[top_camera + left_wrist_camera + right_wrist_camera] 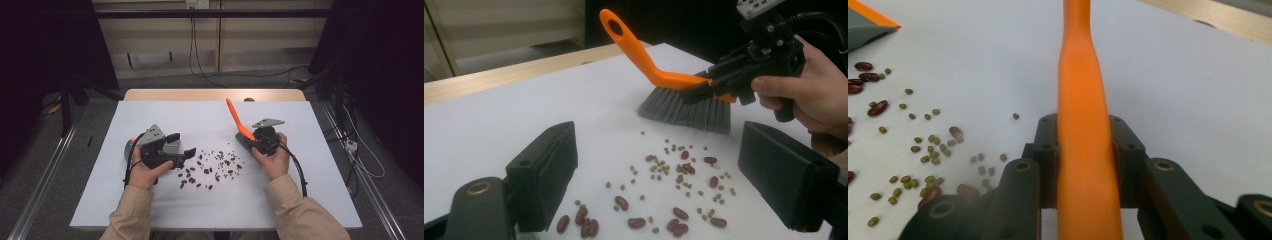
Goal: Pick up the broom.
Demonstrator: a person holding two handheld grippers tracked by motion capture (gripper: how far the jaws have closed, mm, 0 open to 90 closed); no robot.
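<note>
High view: right claw (pixel 256 141) clamps one brush (pixel 235 119); left claw (pixel 181 144) apart.

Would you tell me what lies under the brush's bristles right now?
Under the brush shows only the white table sheet; the beans lie scattered in front of the bristles, apart from them. Whatever sits directly beneath the bristle tips is covered.

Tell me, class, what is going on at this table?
A person works with a claw in each hand. The right claw is shut on an orange brush, bristles set on the white table beside scattered beans. The left claw is open next to a grey dustpan, holding nothing.
</note>
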